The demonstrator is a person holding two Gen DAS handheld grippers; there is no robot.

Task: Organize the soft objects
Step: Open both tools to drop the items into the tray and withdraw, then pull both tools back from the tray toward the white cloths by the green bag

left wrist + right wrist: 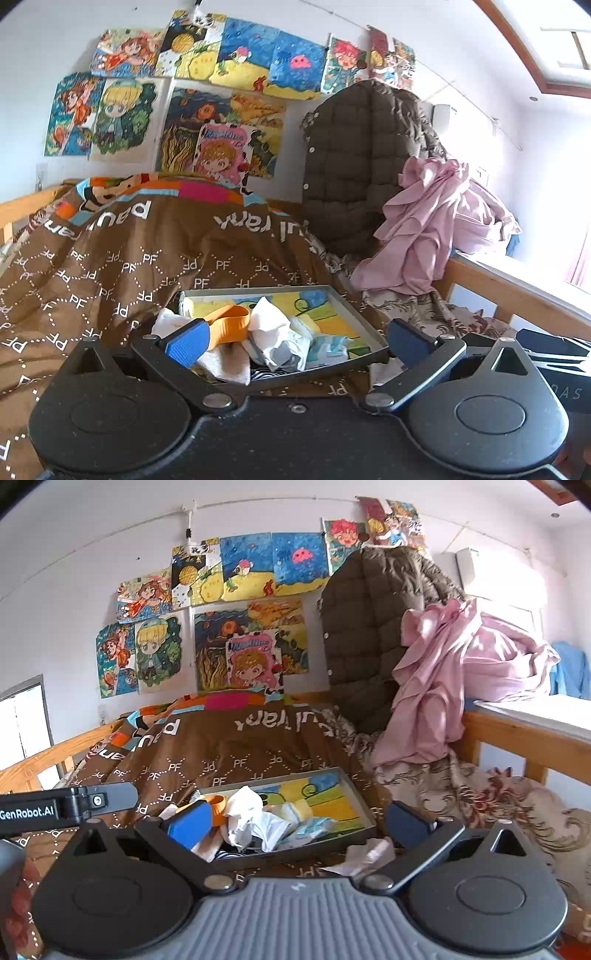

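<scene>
Crumpled white cloths (pixel 271 325) (pixel 245 812), orange band (pixel 229 325) (pixel 218 806) & a striped bit piled at near-left of grey tray (pixel 354 314) (pixel 360 801) on bed, one white scrap (pixel 364 856) just outside tray's near edge.

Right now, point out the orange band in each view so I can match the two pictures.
Left wrist: the orange band lies in the tray, lower middle, just right of the blue left finger.
Right wrist: the orange band lies at the tray's left end, beside the blue left finger.
Shared landmark: the pink cloth heaped at right.
</scene>
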